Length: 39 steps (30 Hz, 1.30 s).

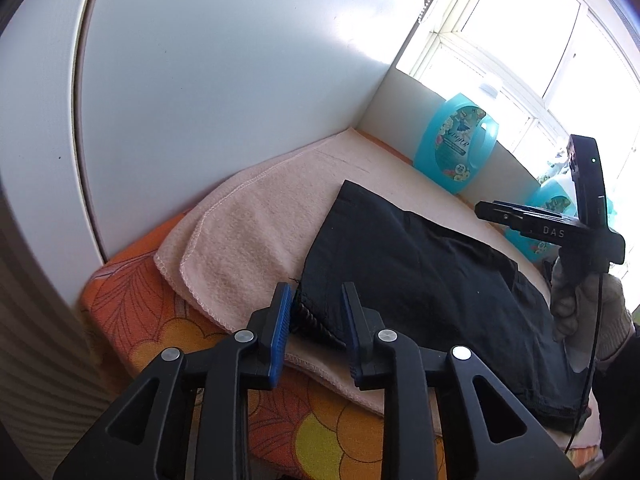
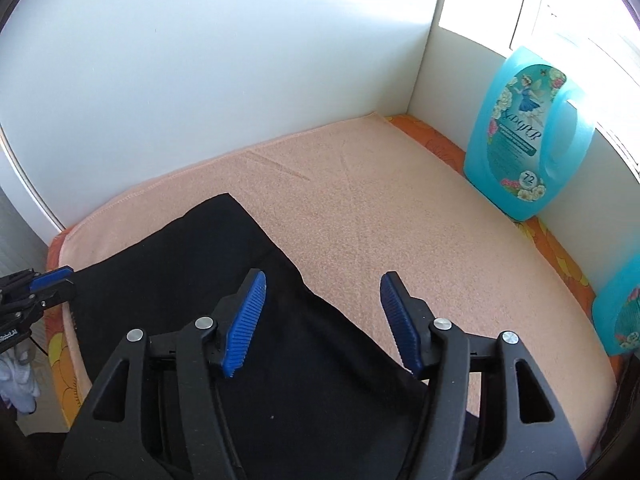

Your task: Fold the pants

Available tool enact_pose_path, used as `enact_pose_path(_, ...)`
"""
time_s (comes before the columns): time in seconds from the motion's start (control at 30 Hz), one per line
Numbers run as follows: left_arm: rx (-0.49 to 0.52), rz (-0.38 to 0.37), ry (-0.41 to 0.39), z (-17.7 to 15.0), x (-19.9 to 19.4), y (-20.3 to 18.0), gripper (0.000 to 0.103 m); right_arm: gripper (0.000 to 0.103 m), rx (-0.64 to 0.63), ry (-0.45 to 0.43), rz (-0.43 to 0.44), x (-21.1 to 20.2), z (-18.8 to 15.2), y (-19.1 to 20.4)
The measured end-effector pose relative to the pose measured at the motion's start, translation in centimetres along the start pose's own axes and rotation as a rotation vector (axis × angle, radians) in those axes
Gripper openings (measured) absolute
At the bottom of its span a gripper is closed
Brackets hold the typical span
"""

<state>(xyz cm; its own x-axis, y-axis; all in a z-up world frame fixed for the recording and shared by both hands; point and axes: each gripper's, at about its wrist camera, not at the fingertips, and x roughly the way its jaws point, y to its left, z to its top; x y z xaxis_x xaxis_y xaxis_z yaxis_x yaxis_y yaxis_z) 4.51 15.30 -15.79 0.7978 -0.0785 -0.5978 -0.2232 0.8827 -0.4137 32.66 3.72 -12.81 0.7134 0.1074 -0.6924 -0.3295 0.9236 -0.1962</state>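
Black pants lie folded on a peach towel; they also show in the right wrist view. My left gripper is open, with its jaws on either side of the pants' near ribbed corner. It also shows at the left edge of the right wrist view. My right gripper is open and empty, hovering over the right edge of the pants. In the left wrist view it is held up by a gloved hand at the far right.
The towel covers an orange flowered surface. White walls close the back and the left. Two turquoise detergent bottles stand at the right by a bright window.
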Motion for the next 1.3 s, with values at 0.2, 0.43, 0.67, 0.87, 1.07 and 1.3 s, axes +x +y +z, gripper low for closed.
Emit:
enact_pose_path(0.2, 0.056, -0.048, -0.009, 0.3, -1.2, -1.9, 0.023, 0.077, 0.106, -0.103, -0.079, -7.9, -4.6, -3.3)
enact_pose_path(0.43, 0.156, -0.168, 0.003, 0.1, -2.0, -7.1, 0.027, 0.077, 0.219, -0.135, -0.203, -16.0, -11.0, -7.4)
enact_pose_path(0.67, 0.308, -0.318, 0.072, -1.6, -1.7, -14.4, 0.037, 0.077, 0.384, -0.146, -0.342, -24.3, -19.9, -11.9)
enact_pose_path(0.87, 0.418, -0.423, 0.140, -3.8, -1.2, -20.2, 0.042, 0.077, 0.539, -0.114, -0.439, -28.4, -27.3, -16.8)
enact_pose_path(1.07, 0.532, -0.506, 0.211, -6.7, -1.0, -25.5, 0.049, 0.077, 0.662, -0.095, -0.449, -30.1, -32.9, -20.7)
enact_pose_path(1.3, 0.696, -0.580, 0.318, -11.0, -0.5, -31.1, 0.051, 0.079, 0.745, -0.054, -0.319, -27.6, -36.4, -24.2)
